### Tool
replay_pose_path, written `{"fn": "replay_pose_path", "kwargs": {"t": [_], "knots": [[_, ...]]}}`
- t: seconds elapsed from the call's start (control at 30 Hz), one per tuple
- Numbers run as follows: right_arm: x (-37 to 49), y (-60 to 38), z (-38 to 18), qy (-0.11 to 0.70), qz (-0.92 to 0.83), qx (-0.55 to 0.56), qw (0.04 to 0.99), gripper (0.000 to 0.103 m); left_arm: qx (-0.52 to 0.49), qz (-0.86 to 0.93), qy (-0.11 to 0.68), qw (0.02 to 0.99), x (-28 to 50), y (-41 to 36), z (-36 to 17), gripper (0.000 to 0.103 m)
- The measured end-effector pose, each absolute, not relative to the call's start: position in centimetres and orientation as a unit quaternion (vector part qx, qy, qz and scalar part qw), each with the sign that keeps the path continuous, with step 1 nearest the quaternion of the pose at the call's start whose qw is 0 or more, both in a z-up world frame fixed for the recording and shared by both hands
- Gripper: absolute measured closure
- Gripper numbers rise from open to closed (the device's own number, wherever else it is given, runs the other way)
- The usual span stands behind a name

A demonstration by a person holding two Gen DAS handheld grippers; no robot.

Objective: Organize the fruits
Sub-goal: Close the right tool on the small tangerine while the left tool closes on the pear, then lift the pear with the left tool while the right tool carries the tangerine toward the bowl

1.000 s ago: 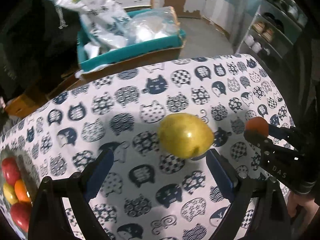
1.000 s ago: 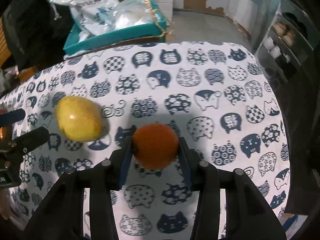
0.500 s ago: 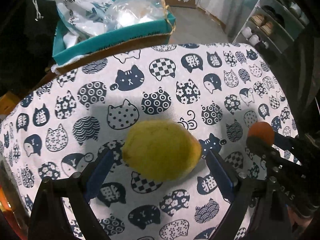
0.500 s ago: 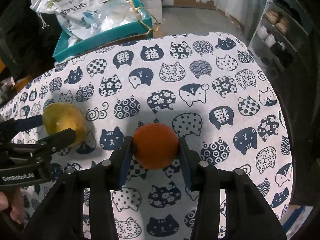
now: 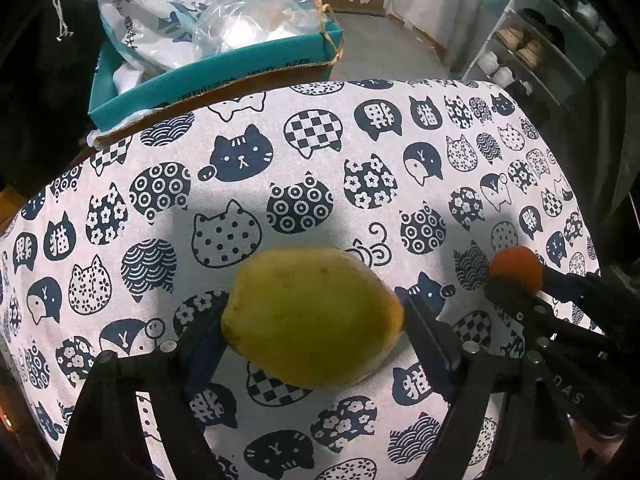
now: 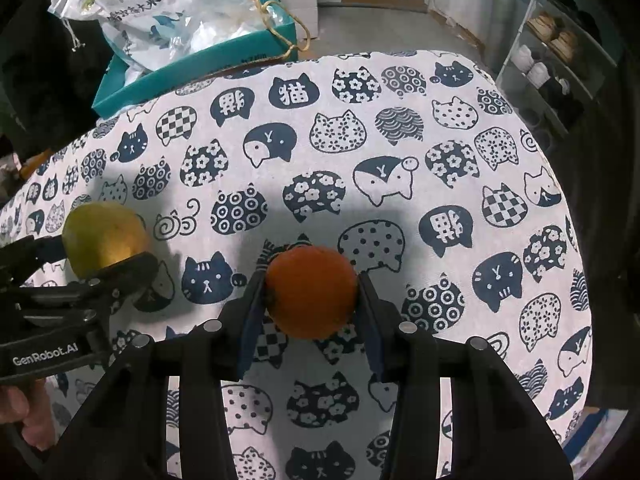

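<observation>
A yellow-green pear sits between the two fingers of my left gripper, which has closed on it just above the cat-print tablecloth. The pear also shows in the right wrist view, gripped by the left gripper. My right gripper is shut on an orange and holds it over the cloth. In the left wrist view the orange shows at the right, in the right gripper.
A teal cardboard box with plastic bags stands beyond the table's far edge. A shelf with shoes is at the far right. The table's right edge drops off near the right gripper.
My left gripper moved forward around the pear and closed on it. The fruit bowl at the left has left the view. The right gripper keeps hold of the orange.
</observation>
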State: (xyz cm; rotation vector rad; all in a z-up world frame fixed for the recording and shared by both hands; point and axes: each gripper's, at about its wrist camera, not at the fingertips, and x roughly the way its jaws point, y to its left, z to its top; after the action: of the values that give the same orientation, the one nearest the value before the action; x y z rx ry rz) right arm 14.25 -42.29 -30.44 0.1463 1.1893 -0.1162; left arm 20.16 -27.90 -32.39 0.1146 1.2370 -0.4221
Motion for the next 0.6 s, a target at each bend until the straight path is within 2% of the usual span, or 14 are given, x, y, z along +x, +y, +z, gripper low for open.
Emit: {"fn": "replay_pose_path", "kwargs": {"t": [0.27,0.6], "knots": [[14.3,-41.5,-29.7,0.551,-0.05,0.062,0.831,0.059,0.046,-0.181,0.565,0.803,19.4,-26.4,-31.7,0.018],[13.9,-39.8,-27.4,0.533,-0.036,0.039,0.845,0.06,0.051,-0.176,0.531,0.827,17.8,-24.6,-27.9,0.018]]}}
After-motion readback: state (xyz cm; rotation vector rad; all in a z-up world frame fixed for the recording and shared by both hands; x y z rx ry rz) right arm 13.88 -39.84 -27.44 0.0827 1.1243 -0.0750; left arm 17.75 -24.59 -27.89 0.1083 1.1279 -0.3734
